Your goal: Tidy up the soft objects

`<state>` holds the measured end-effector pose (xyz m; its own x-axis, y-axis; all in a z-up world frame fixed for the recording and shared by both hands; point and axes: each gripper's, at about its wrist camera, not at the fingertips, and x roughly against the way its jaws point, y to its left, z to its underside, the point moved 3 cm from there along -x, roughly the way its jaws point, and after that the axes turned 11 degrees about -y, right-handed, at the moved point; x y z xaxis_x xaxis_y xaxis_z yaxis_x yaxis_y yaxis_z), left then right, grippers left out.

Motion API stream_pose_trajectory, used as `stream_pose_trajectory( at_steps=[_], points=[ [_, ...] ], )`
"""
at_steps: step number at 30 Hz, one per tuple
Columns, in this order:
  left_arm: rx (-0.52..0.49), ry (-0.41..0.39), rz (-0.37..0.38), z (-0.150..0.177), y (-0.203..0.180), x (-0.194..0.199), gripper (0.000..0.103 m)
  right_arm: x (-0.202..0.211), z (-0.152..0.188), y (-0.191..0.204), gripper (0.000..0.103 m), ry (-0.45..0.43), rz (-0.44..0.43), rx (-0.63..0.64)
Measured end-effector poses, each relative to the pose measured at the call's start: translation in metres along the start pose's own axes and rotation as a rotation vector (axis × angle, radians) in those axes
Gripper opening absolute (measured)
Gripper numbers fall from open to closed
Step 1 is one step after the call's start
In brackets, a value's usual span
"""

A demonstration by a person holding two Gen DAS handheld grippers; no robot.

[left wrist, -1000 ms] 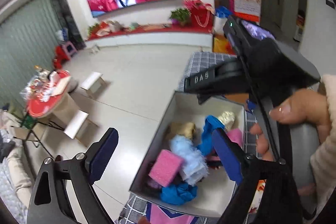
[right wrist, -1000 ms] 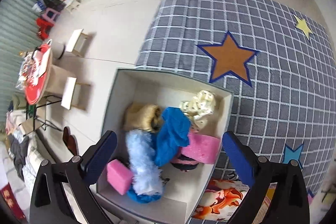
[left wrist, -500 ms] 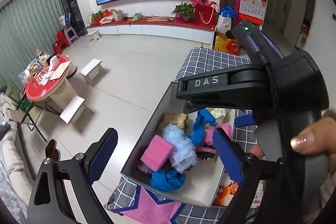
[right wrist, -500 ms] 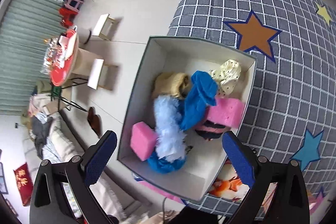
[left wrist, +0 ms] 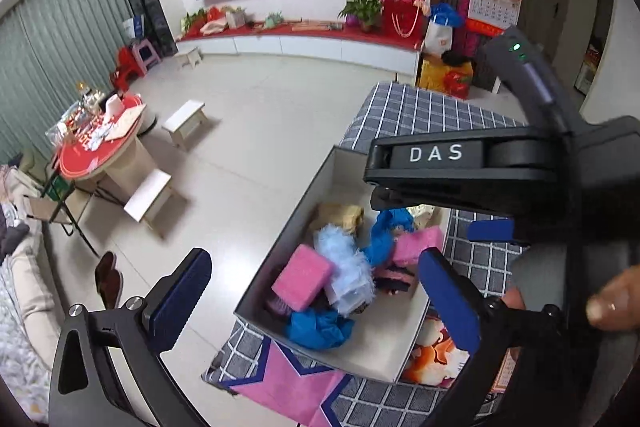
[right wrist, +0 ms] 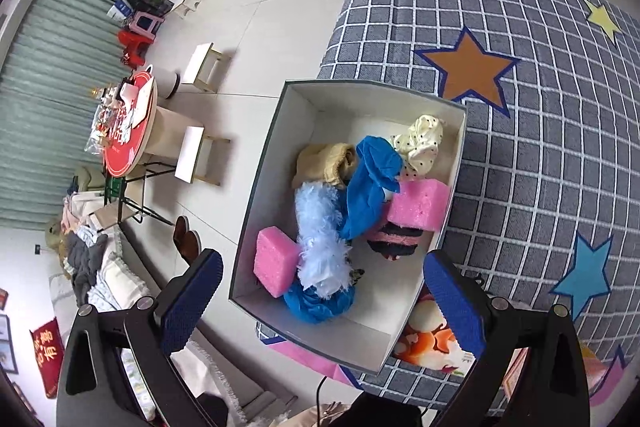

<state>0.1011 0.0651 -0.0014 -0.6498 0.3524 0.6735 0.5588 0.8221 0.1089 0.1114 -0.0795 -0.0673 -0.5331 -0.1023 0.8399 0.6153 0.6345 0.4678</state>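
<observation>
Living room with tiled floor, grey checked mat at right, white box of soft objects mid-frame, 2 pink sponges inside, left gripper and right gripper spread wide, holding nothing, touching nothing.

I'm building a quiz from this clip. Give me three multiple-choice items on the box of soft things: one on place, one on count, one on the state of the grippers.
1. Where does the box sit?
A. on the red round table
B. on the checked mat
C. on a white stool

2. How many pink sponge blocks are in it?
A. one
B. two
C. four

3. How are the grippers?
A. both open, empty
B. both shut on cloth
C. one holds a sponge

B: the checked mat lies under the box.
B: one pink sponge near the corner, another by the far wall.
A: the right gripper and left gripper gape, holding nothing.
</observation>
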Motion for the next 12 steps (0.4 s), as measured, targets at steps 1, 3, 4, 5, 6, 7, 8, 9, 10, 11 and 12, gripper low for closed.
stream_pose_trajectory(
  at_steps=[1,3,4,5,6,7,8,9,10,11,12],
  points=[
    [-0.009,-0.003,-0.010,0.000,-0.002,0.001,0.103,0.001,0.002,0.002,0.101,0.000,-0.002,0.009],
    [-0.040,-0.043,-0.045,0.000,-0.006,0.007,0.103,0.002,0.003,0.005,0.101,-0.005,-0.001,0.030],
    [-0.051,-0.063,-0.060,0.000,-0.007,0.010,0.103,0.003,0.004,0.006,0.101,-0.008,-0.003,0.040],
    [-0.059,-0.071,-0.066,0.000,-0.008,0.012,0.103,0.005,0.004,0.008,0.101,-0.016,-0.003,0.050],
    [-0.064,-0.072,-0.068,0.000,-0.008,0.012,0.103,0.006,0.004,0.008,0.101,-0.022,0.001,0.056],
    [-0.064,-0.070,-0.067,0.000,-0.009,0.012,0.103,0.007,0.004,0.007,0.101,-0.025,0.006,0.057],
    [-0.060,-0.066,-0.063,0.000,-0.009,0.012,0.103,0.008,0.004,0.006,0.101,-0.026,0.007,0.052],
    [-0.055,-0.061,-0.058,0.000,-0.008,0.011,0.103,0.008,0.004,0.005,0.101,-0.024,0.006,0.043],
    [-0.052,-0.058,-0.055,0.001,-0.007,0.011,0.103,0.008,0.004,0.004,0.101,-0.023,0.006,0.037],
    [-0.051,-0.055,-0.052,0.001,-0.007,0.011,0.103,0.008,0.005,0.003,0.101,-0.021,0.007,0.033],
    [-0.050,-0.054,-0.049,0.002,-0.008,0.011,0.103,0.008,0.005,0.003,0.101,-0.021,0.007,0.031]
  ],
)
